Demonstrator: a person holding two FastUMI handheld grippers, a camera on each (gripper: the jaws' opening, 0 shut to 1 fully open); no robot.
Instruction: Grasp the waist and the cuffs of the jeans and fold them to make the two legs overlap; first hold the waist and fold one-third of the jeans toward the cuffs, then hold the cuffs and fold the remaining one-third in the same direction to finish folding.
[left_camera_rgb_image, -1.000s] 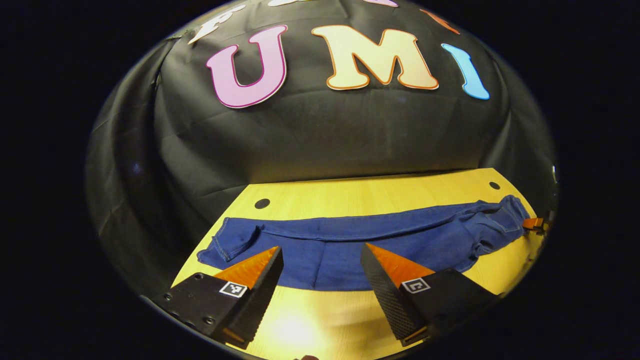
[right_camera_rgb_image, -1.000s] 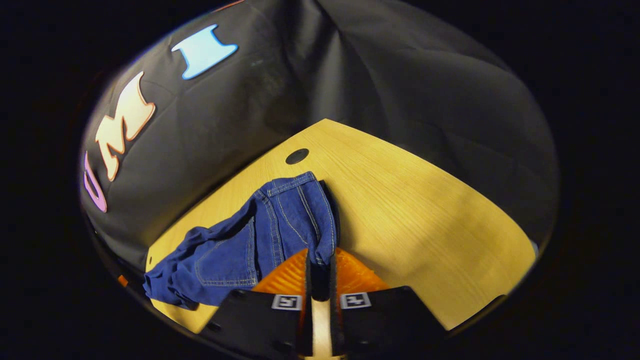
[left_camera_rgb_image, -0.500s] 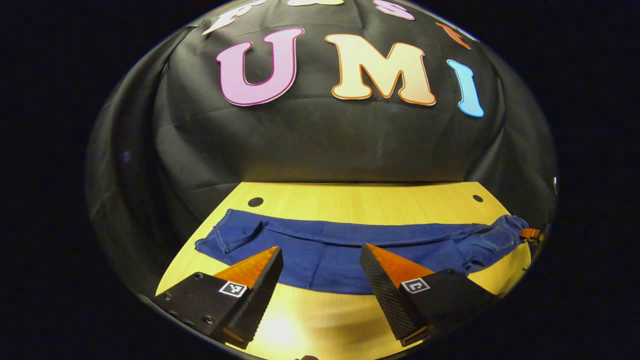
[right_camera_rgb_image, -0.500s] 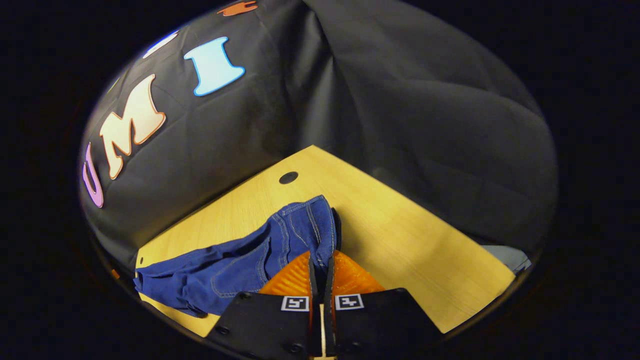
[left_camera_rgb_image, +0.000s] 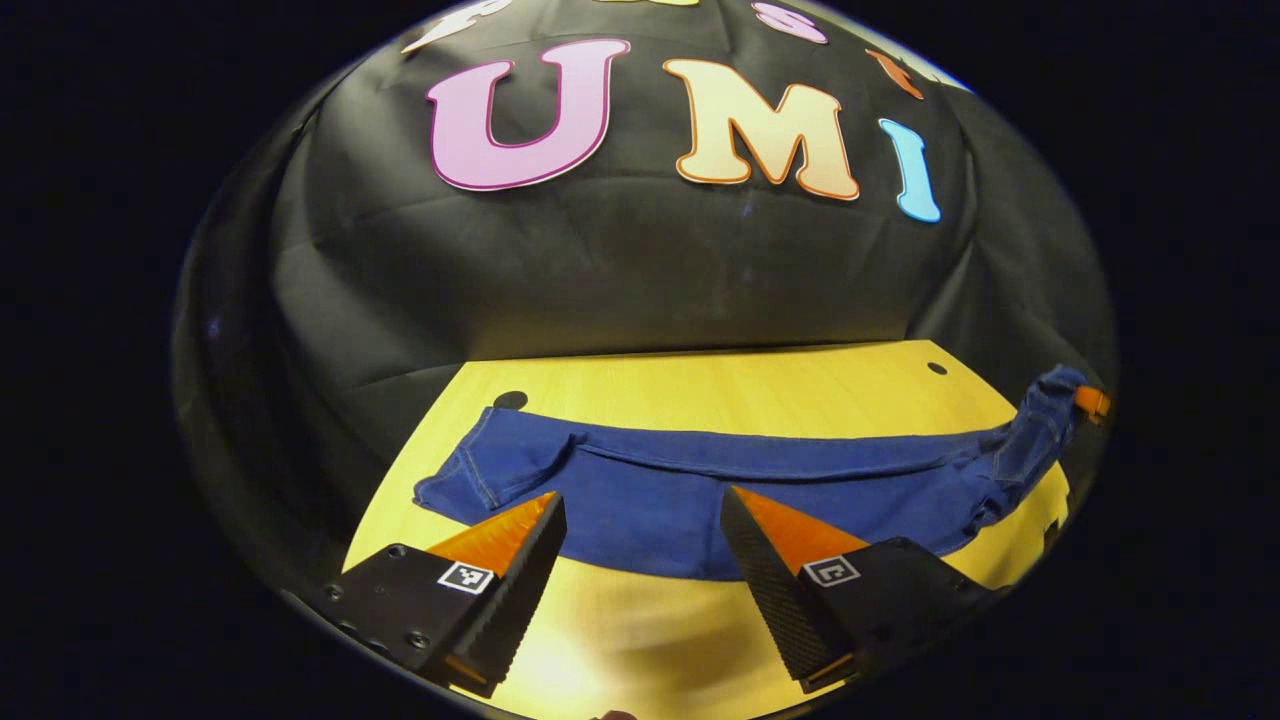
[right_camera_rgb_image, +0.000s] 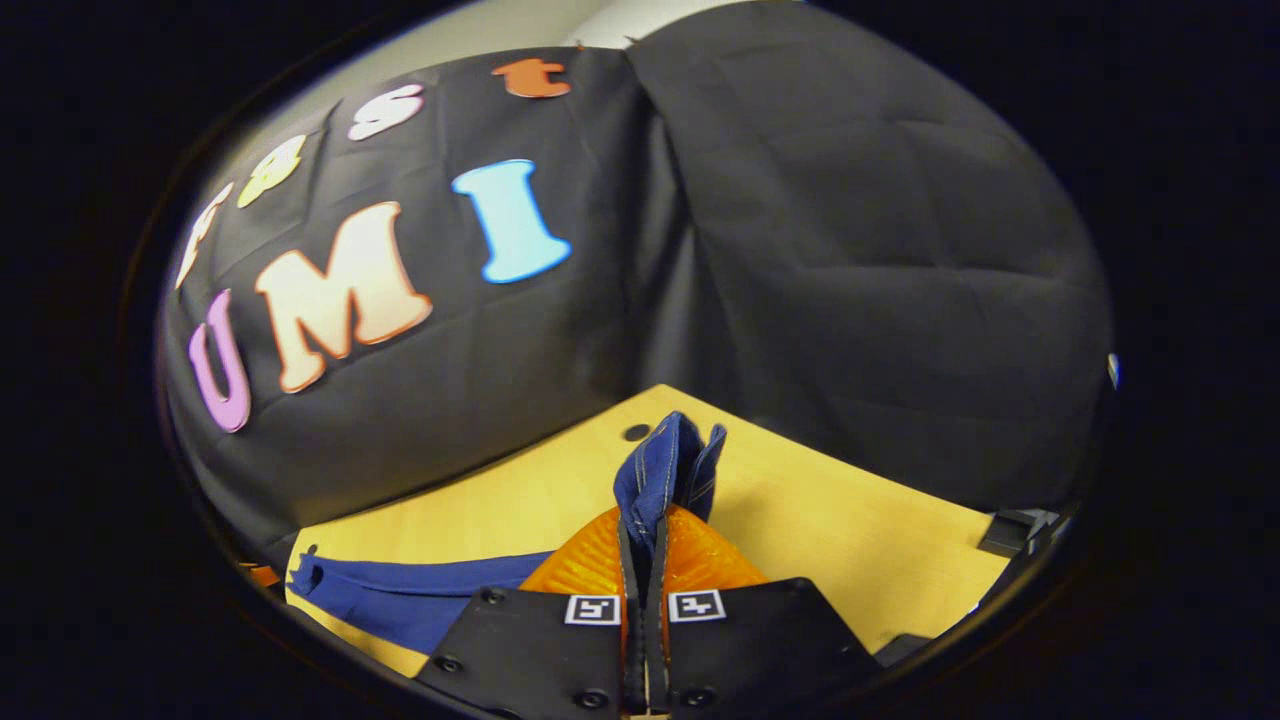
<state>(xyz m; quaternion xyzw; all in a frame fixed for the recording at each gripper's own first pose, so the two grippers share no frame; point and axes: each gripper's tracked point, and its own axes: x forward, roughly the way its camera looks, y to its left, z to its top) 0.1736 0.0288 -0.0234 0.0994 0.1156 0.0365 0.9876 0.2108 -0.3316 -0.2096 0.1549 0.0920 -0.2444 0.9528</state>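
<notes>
Jeans (left_camera_rgb_image: 690, 480) stretched in a long band across the counter (left_camera_rgb_image: 700, 385), legs running from the cuffs (left_camera_rgb_image: 480, 475) at one end to the waist (right_camera_rgb_image: 662, 470) at the other. Right claw (right_camera_rgb_image: 642, 540) clamped narrow on the waist, denim pinched between both fingers and standing up above them in a folded peak. Compared with a second ago, waist now lifted clear of the counter: then spread flat and rumpled ahead of the fingers, now hoisted upright, with the far end of the band rising at the edge of the left gripper view. Left claw (left_camera_rgb_image: 640, 515) wide and holding nothing, hovering just on the near side of the jeans around mid-leg, in much the same stance as a second ago.

Probably the start of the first fold, waist picked up but not yet carried toward the cuffs. No sign of the legs fully overlapped; near the cuffs one leg edge peeks out beside the other. Likely next need: sweeping the raised waist over the jeans toward the cuffs while keeping the layers aligned. Risk of bunching near the waist, where the cloth already looks gathered.
</notes>
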